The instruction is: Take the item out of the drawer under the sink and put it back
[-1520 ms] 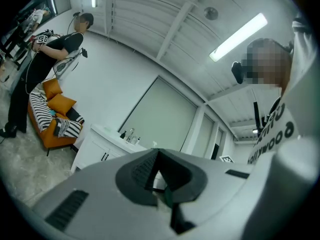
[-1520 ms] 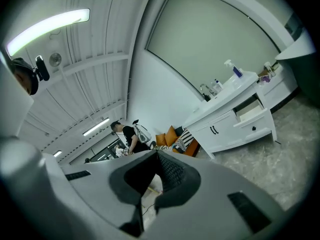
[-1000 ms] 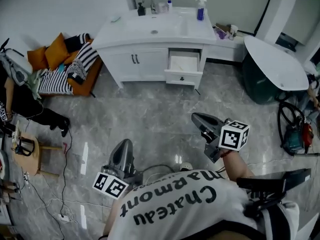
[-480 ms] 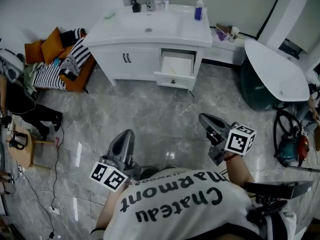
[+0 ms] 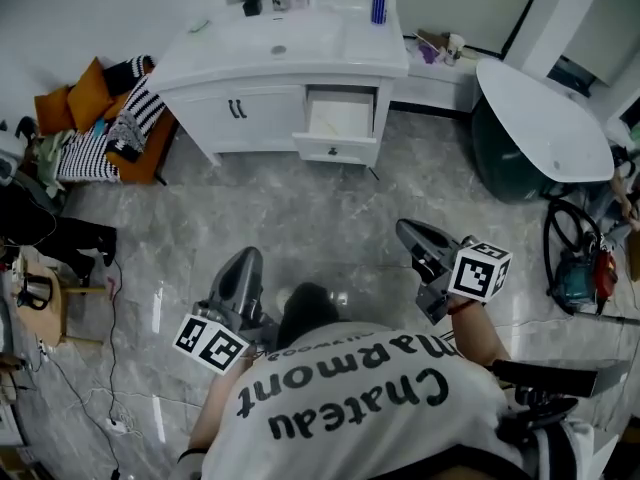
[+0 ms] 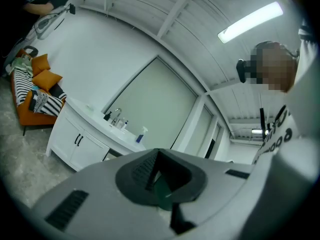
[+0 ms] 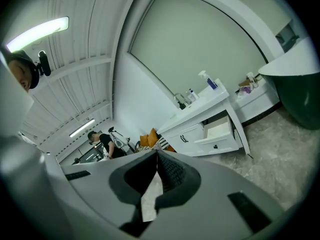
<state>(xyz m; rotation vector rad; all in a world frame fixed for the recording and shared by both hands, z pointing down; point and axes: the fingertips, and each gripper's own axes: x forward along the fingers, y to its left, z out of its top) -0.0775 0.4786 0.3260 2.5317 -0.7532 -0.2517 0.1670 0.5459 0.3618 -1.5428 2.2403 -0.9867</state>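
The white sink cabinet (image 5: 290, 43) stands at the far side of the grey marble floor. Its right-hand drawer (image 5: 335, 150) is pulled out; its inside looks plain white and I make out no item in it. The same open drawer (image 7: 220, 134) shows in the right gripper view. My left gripper (image 5: 245, 258) hangs low at the left, shut and empty, well short of the cabinet. My right gripper (image 5: 403, 231) is at the right, also shut with nothing between its jaws. In their own views the left gripper (image 6: 156, 151) and right gripper (image 7: 156, 154) show their pads closed together.
An orange sofa with striped cushions (image 5: 100, 128) sits left of the cabinet. A dark green tub with a white top (image 5: 540, 128) stands at the right, with cables and tools (image 5: 575, 268) beside it. A blue spray bottle (image 5: 378, 8) is on the counter. A small table (image 5: 40, 298) is at the far left.
The cabinet has slid up and left in the head view as the person steps across the floor. Both grippers stay shut and empty, roughly where they were in the frame.
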